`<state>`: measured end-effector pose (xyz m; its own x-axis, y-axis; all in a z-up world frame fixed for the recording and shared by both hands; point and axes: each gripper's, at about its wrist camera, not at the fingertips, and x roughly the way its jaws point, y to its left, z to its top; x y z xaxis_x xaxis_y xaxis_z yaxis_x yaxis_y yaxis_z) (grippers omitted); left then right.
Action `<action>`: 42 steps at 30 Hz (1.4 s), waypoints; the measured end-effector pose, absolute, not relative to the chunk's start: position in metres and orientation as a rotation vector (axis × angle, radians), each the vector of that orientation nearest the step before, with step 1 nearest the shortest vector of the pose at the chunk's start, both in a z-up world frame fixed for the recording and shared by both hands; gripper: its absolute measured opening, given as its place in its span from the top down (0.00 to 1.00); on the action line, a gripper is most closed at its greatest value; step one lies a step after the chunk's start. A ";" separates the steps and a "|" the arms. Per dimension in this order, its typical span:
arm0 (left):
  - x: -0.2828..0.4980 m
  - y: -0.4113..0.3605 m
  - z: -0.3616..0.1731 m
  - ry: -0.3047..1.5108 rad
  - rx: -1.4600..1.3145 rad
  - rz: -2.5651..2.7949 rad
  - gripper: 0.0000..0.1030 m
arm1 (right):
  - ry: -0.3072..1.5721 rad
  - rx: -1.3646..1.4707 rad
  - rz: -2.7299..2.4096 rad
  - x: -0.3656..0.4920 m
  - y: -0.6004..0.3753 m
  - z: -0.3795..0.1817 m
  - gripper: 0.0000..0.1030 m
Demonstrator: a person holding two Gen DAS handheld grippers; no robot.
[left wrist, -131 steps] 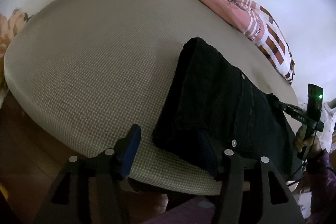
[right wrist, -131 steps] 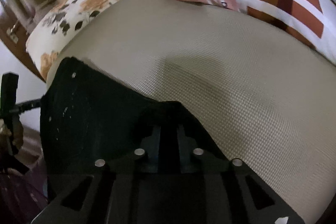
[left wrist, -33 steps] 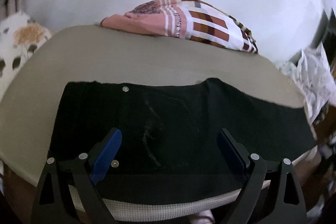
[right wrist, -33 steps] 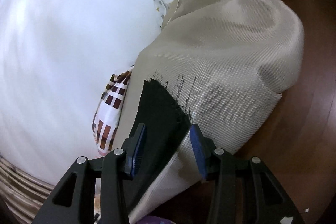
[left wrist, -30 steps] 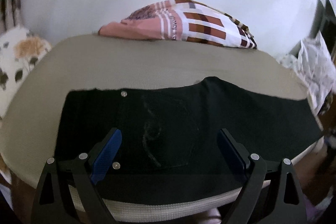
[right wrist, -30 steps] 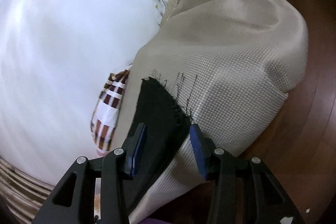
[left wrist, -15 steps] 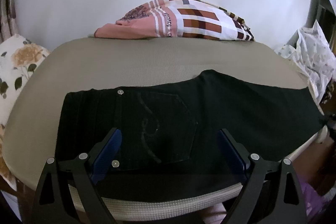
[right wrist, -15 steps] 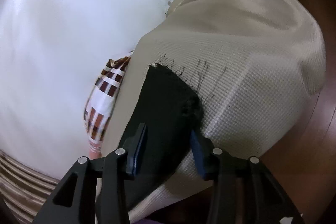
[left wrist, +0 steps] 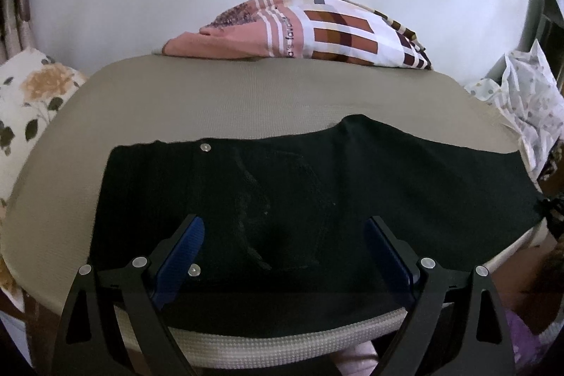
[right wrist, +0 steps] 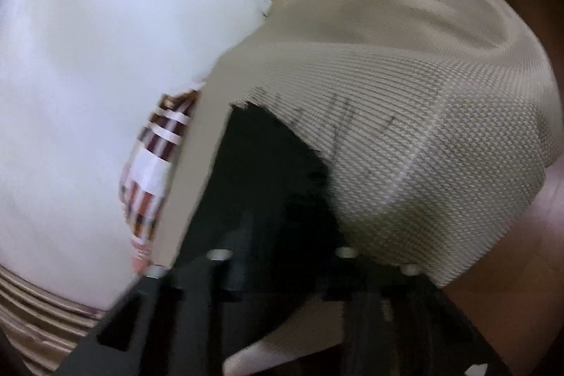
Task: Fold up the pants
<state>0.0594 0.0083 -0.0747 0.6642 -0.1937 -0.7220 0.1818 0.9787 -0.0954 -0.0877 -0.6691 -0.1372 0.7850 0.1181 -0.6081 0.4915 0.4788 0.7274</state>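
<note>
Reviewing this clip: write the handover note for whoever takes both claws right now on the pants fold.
Left claw: open, hovering over the waist end of the black denim pants, gripping nothing.
Right claw: at the frayed leg hem; the frame is blurred, so grip cannot be confirmed.
Pants lie lengthwise, legs stacked, along the near edge of the beige woven mattress, waist left, hem right.
Done: legs appear laid one on the other.
Left: probably bring the hem over to the waist, then flatten.
</note>
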 end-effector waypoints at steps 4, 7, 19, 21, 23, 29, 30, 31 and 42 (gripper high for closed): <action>0.058 0.006 -0.073 0.801 0.023 -0.193 0.11 | 0.658 1.072 -0.239 -0.091 -0.668 -0.137 0.90; 0.057 0.003 -0.073 0.799 0.055 -0.181 0.11 | 0.651 1.088 -0.211 -0.090 -0.666 -0.137 0.87; 0.060 0.000 -0.078 0.828 0.101 -0.145 0.11 | 0.678 1.068 -0.244 -0.084 -0.662 -0.135 0.89; 0.060 0.000 -0.079 0.831 0.106 -0.141 0.11 | 0.680 1.058 -0.247 -0.084 -0.661 -0.135 0.90; 0.061 0.000 -0.080 0.837 0.112 -0.136 0.11 | 0.684 1.045 -0.251 -0.083 -0.660 -0.134 0.90; 0.063 -0.001 -0.085 0.855 0.129 -0.118 0.11 | 0.677 1.055 -0.252 -0.084 -0.660 -0.134 0.90; 0.064 -0.001 -0.085 0.856 0.130 -0.114 0.11 | 0.675 1.058 -0.252 -0.085 -0.661 -0.134 0.90; 0.064 0.000 -0.085 0.856 0.129 -0.111 0.11 | 0.673 1.060 -0.252 -0.085 -0.661 -0.135 0.90; 0.071 0.018 -0.084 0.880 0.057 -0.079 0.11 | 0.660 1.083 -0.250 -0.090 -0.663 -0.135 0.91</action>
<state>0.0710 0.0176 -0.0844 0.6347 -0.0454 -0.7714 0.0925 0.9956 0.0175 -0.0901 -0.6625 -0.1346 0.7838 0.1241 -0.6085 0.4962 0.4639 0.7339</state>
